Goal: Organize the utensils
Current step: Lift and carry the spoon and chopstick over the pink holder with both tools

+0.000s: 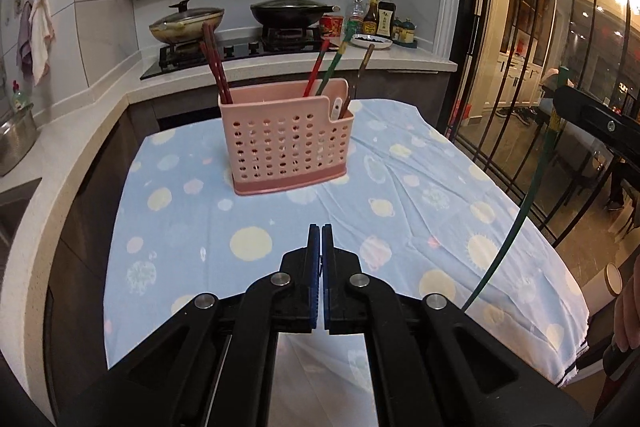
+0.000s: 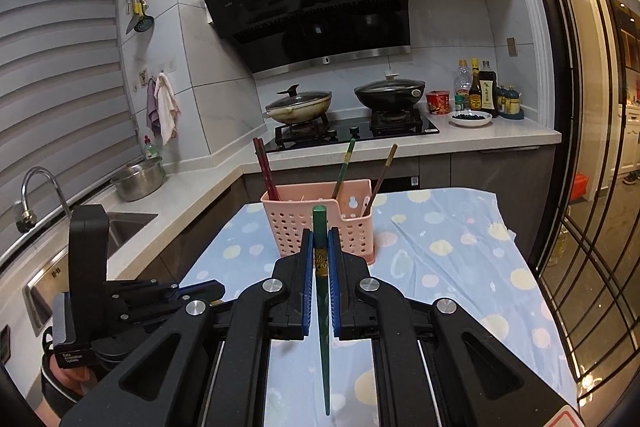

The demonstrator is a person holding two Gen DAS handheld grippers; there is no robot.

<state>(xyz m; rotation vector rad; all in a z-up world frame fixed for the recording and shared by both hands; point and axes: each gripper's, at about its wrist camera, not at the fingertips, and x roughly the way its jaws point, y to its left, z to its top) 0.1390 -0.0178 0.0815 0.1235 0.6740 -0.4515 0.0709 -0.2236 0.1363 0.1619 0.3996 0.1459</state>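
A pink perforated utensil holder (image 1: 286,143) stands on the blue spotted cloth (image 1: 180,227), also in the right wrist view (image 2: 320,223). It holds red chopsticks (image 1: 216,67), a red one (image 1: 316,69), a green one (image 1: 334,65) and a brown one (image 1: 360,75). My left gripper (image 1: 320,231) is shut and empty, low over the cloth in front of the holder. My right gripper (image 2: 320,239) is shut on a green chopstick (image 2: 321,291), held above the cloth at the right; the chopstick also shows in the left wrist view (image 1: 532,187).
A stove with two lidded pans (image 2: 300,103) and sauce bottles (image 2: 476,87) sits on the counter behind. A sink (image 2: 120,227) and steel pot (image 2: 138,179) are at the left. Glass doors (image 2: 592,147) run along the right. The left gripper's body (image 2: 100,303) is at lower left.
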